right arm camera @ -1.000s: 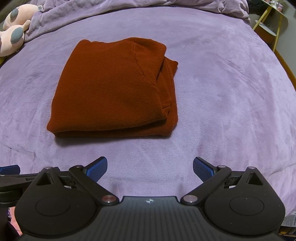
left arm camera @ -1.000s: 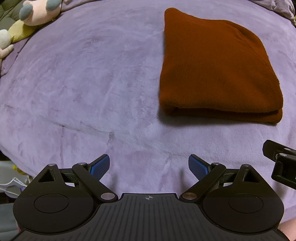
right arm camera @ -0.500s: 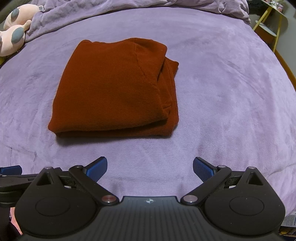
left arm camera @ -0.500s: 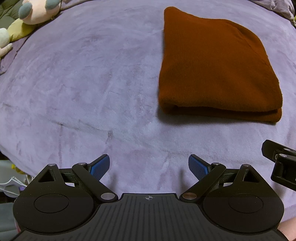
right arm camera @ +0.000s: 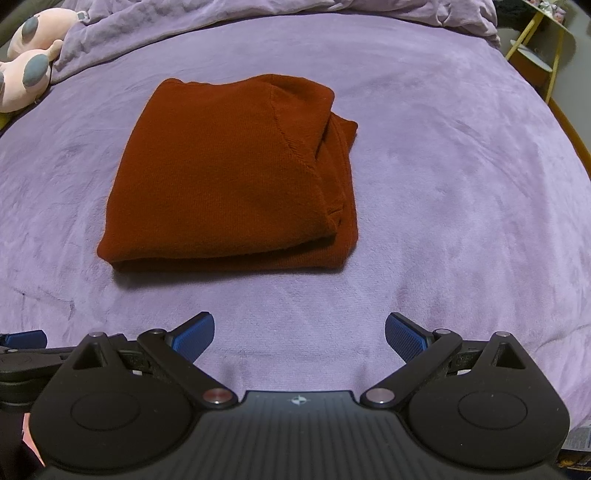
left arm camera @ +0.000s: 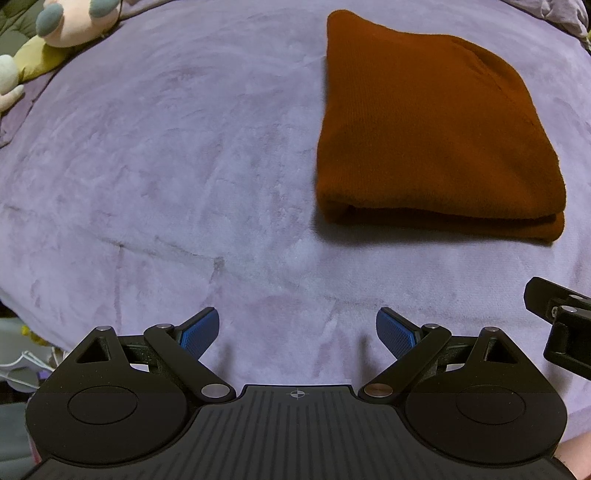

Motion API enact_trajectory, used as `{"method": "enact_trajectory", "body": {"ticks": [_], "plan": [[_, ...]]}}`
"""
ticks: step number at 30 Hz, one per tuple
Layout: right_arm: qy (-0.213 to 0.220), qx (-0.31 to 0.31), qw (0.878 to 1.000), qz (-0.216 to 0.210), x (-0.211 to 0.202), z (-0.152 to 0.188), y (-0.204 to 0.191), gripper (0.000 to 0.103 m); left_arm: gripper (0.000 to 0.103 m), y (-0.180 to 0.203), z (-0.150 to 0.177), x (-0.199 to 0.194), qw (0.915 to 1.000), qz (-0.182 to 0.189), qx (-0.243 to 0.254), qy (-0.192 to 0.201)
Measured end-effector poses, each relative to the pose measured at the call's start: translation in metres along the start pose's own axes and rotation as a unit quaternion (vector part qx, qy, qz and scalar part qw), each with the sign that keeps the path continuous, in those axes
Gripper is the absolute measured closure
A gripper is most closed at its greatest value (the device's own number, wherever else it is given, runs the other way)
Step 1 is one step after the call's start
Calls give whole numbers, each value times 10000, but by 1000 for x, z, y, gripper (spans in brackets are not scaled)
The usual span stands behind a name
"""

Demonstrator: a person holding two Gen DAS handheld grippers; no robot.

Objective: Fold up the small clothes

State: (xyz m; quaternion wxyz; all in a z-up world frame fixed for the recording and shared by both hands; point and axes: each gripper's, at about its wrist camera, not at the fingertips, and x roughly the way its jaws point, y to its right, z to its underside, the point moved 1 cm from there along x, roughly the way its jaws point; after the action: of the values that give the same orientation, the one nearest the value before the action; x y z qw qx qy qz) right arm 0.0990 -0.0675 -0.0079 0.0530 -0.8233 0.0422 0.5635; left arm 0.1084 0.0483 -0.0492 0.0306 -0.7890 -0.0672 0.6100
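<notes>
A bed (right arm camera: 461, 177) covered in a soft purple plush blanket (left arm camera: 155, 166) fills both views; its nap shows brushed streaks and a few shallow creases near the front edge. A rust-brown sweater (right arm camera: 229, 177) lies folded into a thick, roughly square bundle near the middle of the bed, with layered edges showing along its front and right sides. In the left wrist view the sweater (left arm camera: 436, 129) sits ahead and to the right.

The left gripper (left arm camera: 297, 330) hovers over bare blanket short of the sweater, its blue-padded jaws spread wide and empty. The right gripper (right arm camera: 299, 332) is likewise released, jaws wide apart with nothing between them, pointed at the sweater's front edge but well clear of it. Each gripper's edge pokes into the other's view.

At the head of the bed a bunched purple duvet (right arm camera: 221, 22) lies rumpled. A pink plush toy (right arm camera: 27, 55) with grey spots rests at the far left corner. Beyond the bed's right side stands a yellow-framed shelf (right arm camera: 543, 55) in a dim room.
</notes>
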Motion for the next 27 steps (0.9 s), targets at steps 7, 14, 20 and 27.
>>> {"method": "enact_trajectory", "body": {"ticks": [7, 14, 20, 27], "plan": [[-1, -15, 10000, -26, 0, 0, 1, 4, 7, 0, 0, 0, 10000, 39, -4, 7], [13, 3, 10000, -11, -1, 1, 1, 4, 7, -1, 1, 2, 9998, 168, -50, -27], [4, -8, 10000, -6, -1, 1, 1, 4, 7, -3, -1, 5, 9996, 231, -138, -123], [-9, -14, 10000, -16, -1, 0, 2, 4, 7, -5, -3, 9, 9994, 263, -160, -184]]}}
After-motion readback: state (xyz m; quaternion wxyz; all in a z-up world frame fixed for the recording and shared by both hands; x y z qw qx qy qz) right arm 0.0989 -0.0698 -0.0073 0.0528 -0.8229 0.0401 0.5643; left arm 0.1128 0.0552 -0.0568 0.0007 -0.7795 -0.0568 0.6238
